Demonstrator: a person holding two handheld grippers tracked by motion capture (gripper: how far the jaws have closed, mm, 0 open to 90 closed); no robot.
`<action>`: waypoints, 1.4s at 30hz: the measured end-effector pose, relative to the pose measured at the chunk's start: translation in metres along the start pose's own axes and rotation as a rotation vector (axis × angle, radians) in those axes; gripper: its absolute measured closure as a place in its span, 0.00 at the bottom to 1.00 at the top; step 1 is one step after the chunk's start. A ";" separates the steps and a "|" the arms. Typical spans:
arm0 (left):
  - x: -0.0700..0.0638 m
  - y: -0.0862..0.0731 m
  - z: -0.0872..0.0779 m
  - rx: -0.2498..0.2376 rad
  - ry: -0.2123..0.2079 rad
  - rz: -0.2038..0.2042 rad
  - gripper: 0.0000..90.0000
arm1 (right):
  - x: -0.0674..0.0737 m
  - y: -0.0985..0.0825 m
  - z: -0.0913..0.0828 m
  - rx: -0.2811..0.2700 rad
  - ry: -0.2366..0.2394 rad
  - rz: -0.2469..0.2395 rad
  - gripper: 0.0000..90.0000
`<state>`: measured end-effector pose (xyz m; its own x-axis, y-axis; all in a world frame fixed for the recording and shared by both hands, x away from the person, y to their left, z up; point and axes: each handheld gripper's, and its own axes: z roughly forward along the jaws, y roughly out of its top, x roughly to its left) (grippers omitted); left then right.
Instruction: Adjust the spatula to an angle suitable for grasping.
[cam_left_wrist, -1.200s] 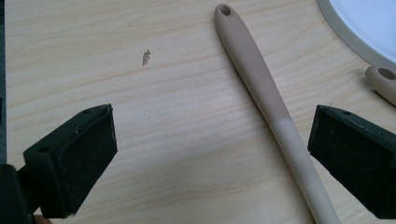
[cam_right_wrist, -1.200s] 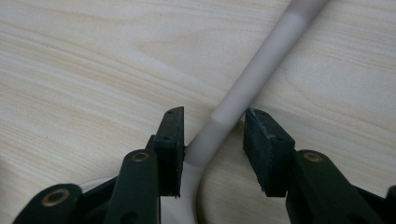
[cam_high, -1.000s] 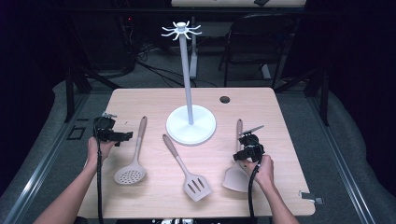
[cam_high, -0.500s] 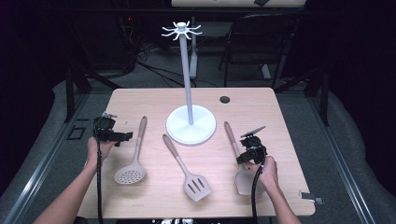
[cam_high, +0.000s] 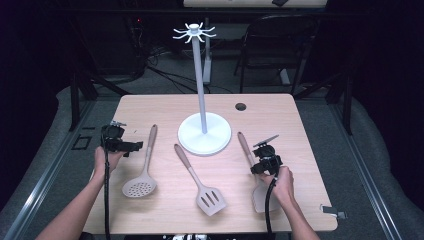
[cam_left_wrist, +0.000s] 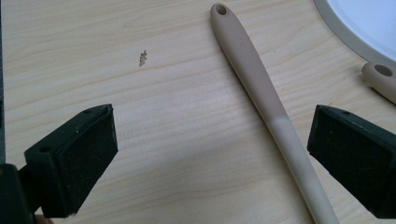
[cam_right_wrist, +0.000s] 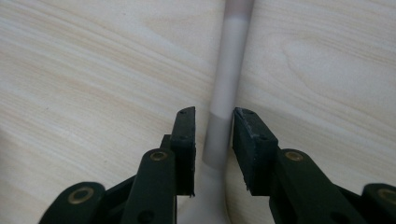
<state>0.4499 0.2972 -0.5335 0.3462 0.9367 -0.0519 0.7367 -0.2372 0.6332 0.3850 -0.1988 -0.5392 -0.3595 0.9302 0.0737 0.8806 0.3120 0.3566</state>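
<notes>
Three beige utensils lie on the wooden table (cam_high: 300, 125): a skimmer (cam_high: 142, 172) at the left, a slotted turner (cam_high: 200, 182) in the middle, a spatula (cam_high: 245, 145) at the right. My right gripper (cam_high: 261, 169) straddles the spatula's handle (cam_right_wrist: 231, 56); its jaws have just been opening, and a thin gap shows at the left pad in the right gripper view, where the right gripper (cam_right_wrist: 214, 116) points down at the table. My left gripper (cam_high: 135, 146) hovers wide open by the skimmer's handle (cam_left_wrist: 261, 93), which lies near one jaw of the left gripper (cam_left_wrist: 210, 135).
A white hook stand (cam_high: 205, 132) rises from a round base at the table's middle back; its rim (cam_left_wrist: 364, 23) and the turner's handle end (cam_left_wrist: 380, 77) lie close to the left gripper. A dark cable hole (cam_high: 241, 106) sits behind the stand.
The spatula has swung, its handle end moving left toward the stand's base, and its blade shifted toward the person. My right hand moved slightly nearer the front edge. The left hand stayed.
</notes>
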 end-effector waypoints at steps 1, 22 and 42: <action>0.000 0.000 0.000 0.000 0.001 0.000 0.02 | 0.001 0.001 0.002 0.003 -0.007 0.000 0.77; -0.008 0.002 -0.001 0.002 -0.009 0.017 0.02 | -0.001 0.008 0.012 0.013 -0.011 0.029 0.85; -0.021 0.005 -0.007 -0.011 -0.055 0.046 0.02 | 0.006 0.005 -0.012 -0.140 0.002 -0.040 0.87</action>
<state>0.4423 0.2782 -0.5242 0.4108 0.9094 -0.0649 0.7129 -0.2761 0.6446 0.3834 -0.1942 -0.5257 -0.3941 0.9172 0.0591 0.8142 0.3185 0.4854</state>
